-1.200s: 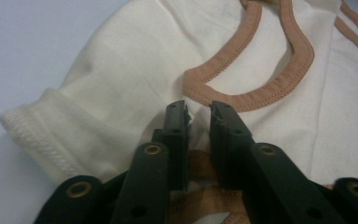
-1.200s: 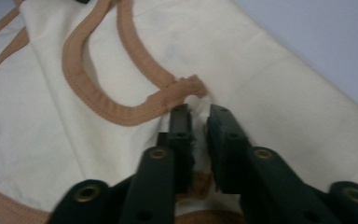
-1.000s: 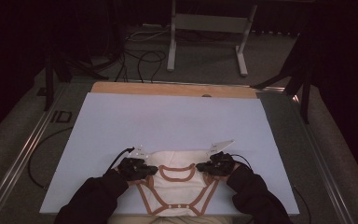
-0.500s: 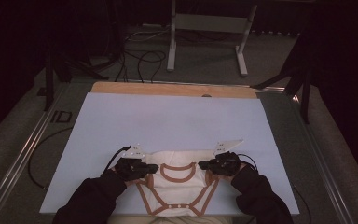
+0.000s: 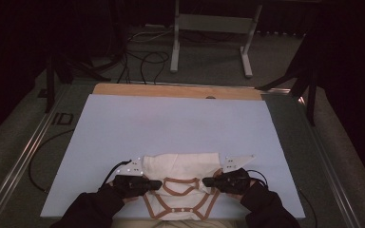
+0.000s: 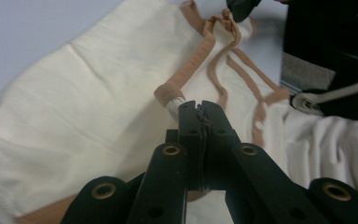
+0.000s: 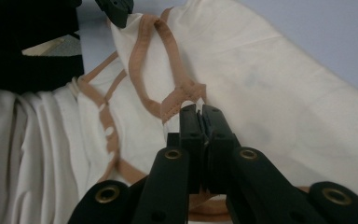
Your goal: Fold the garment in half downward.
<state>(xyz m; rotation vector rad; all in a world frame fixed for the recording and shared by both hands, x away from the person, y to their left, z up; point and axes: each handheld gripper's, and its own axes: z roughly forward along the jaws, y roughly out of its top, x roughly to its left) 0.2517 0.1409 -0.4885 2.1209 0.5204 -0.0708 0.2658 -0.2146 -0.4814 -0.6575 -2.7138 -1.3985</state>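
Note:
A cream baby bodysuit with brown trim lies at the near edge of the pale mat, its lower part running off the front. My left gripper is shut on the brown trim at the garment's left shoulder; in the left gripper view the gripper pinches the trim's end over the cream cloth. My right gripper is shut on the trim at the right shoulder, and the right gripper view shows the gripper pressed on the trim above the cloth. The two grippers point at each other across the neckline.
A wooden strip borders the mat's far side. Behind the table stand a metal frame's legs and loose cables on the floor. Another cable loops beside the mat's left side. Dark sleeves come in from the bottom.
Both grippers have drawn a little toward the near edge, still holding the bodysuit's shoulders, and the neckline has come with them.

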